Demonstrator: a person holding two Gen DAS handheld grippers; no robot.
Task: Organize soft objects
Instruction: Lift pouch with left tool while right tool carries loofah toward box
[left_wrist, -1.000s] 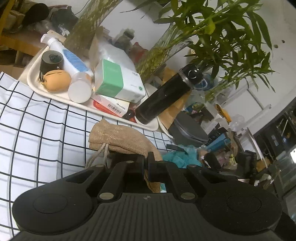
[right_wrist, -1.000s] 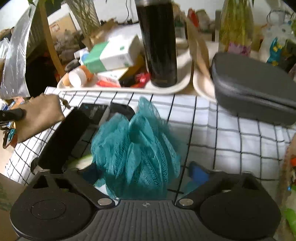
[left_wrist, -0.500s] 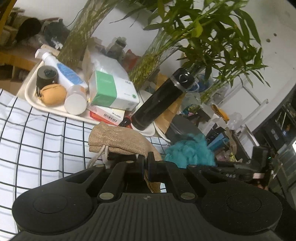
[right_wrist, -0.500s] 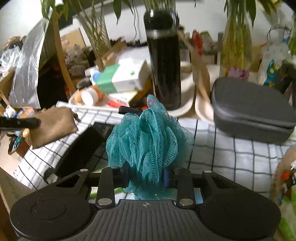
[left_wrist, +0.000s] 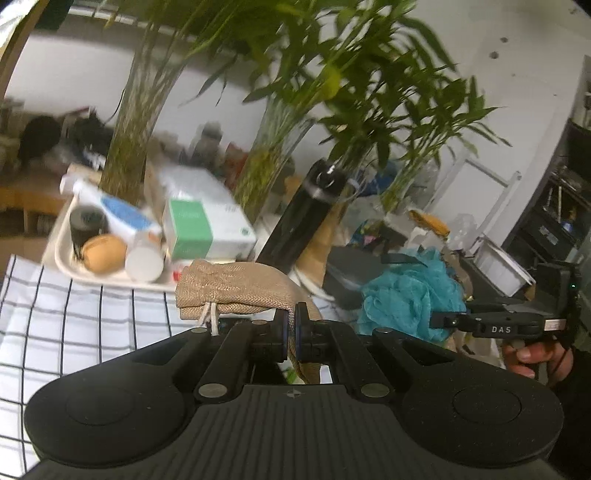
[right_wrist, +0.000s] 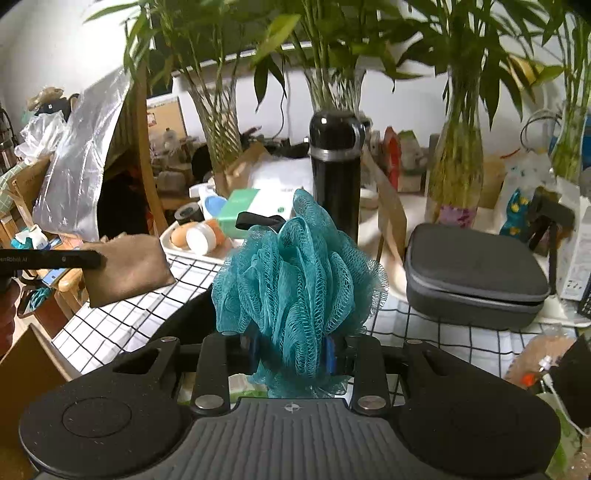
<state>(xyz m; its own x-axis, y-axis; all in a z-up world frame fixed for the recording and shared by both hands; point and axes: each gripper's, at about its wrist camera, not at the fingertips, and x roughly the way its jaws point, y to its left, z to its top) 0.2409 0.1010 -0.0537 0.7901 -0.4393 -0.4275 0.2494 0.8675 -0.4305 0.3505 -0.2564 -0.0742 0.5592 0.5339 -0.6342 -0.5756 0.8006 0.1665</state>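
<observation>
Aloft, left claw (left_wrist: 291, 334) pinching burlap pouch (left_wrist: 236, 286), right claw (right_wrist: 291, 356) clamping teal loofah (right_wrist: 295, 280)

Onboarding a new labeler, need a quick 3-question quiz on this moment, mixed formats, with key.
1. True or false: the left gripper is shut on the burlap pouch.
2. What does the right gripper hold? A) grey case B) teal loofah C) black flask
3. Fill in: the black flask stands ____ on the tray.

Key: 1 true. 2 B, the teal loofah; the grey case lies untouched on the table. 3 upright.
</observation>
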